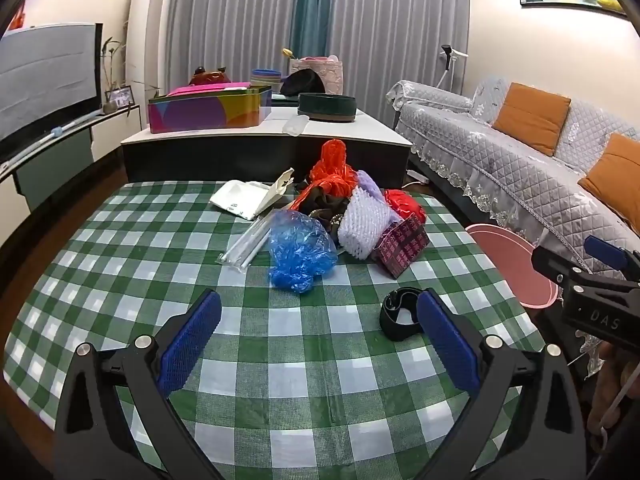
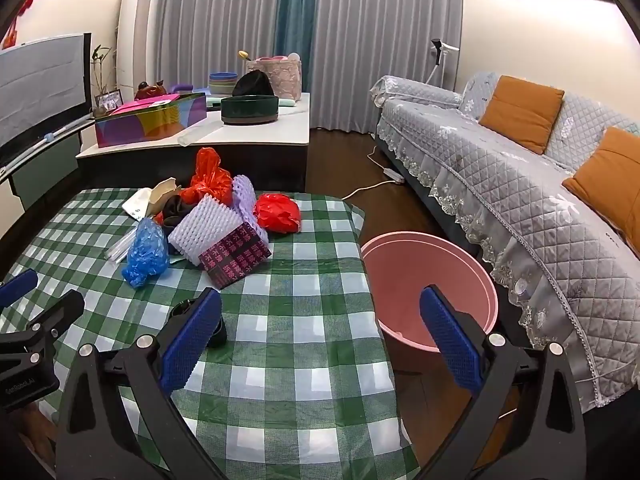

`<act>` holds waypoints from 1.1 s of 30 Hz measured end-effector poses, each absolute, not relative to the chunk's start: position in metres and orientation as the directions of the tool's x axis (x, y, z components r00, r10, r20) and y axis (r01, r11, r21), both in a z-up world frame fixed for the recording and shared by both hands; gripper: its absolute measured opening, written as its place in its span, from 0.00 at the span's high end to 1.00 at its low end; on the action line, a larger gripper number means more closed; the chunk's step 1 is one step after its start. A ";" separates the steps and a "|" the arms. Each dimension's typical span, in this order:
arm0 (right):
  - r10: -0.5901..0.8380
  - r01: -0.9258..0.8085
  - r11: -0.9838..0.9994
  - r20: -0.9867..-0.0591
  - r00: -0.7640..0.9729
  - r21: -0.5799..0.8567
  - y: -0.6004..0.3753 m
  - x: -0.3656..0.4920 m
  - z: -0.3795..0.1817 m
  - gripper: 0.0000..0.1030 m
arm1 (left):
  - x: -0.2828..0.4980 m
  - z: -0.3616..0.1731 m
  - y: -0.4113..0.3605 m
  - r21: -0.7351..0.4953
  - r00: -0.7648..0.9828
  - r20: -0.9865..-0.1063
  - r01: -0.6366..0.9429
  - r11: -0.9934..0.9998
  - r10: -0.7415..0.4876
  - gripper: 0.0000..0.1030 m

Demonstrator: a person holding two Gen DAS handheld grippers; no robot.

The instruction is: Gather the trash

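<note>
Here the left hand-held gripper (image 1: 318, 312) and right hand-held gripper (image 2: 320, 308) both stood wide apart, clamping nothing. The trash pile (image 1: 340, 216) lay on the bench (image 1: 280, 360), left of the pink bin (image 2: 420, 280); a black ring (image 1: 398, 314) sat nearer that bin.

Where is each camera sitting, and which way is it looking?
Left wrist: rides the open left gripper, looking down over the checked table at the trash pile; the right gripper's body shows at right.
Right wrist: rides the open right gripper, facing the table edge and pink bin.
Shared: trash pile, bin, sofa, black ring.
</note>
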State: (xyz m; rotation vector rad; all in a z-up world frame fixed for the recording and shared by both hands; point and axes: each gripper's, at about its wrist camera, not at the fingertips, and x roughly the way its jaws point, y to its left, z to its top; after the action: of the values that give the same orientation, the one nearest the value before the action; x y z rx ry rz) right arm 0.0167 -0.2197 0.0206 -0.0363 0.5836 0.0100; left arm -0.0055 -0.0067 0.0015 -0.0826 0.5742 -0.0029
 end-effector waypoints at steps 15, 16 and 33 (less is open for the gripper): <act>-0.003 -0.019 0.999 -0.551 0.835 -0.034 -0.219 0.017 0.021 0.06 | -0.006 0.001 -0.005 -0.079 0.841 -0.541 -0.021 0.997 -0.026 0.08; -0.003 -0.019 0.999 -0.551 0.835 -0.034 -0.219 0.017 0.021 0.06 | -0.006 0.002 -0.005 -0.079 0.841 -0.541 -0.021 0.997 -0.025 0.08; -0.004 -0.019 0.999 -0.550 0.835 -0.035 -0.219 0.017 0.022 0.06 | -0.006 0.002 -0.006 -0.077 0.841 -0.541 -0.017 0.997 -0.027 0.08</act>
State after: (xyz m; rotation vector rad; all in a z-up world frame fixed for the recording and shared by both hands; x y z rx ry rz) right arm 0.0170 -0.2192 0.0216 -0.0397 0.5825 0.0078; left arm -0.0059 -0.0058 0.0023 -0.0798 0.5721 -0.0055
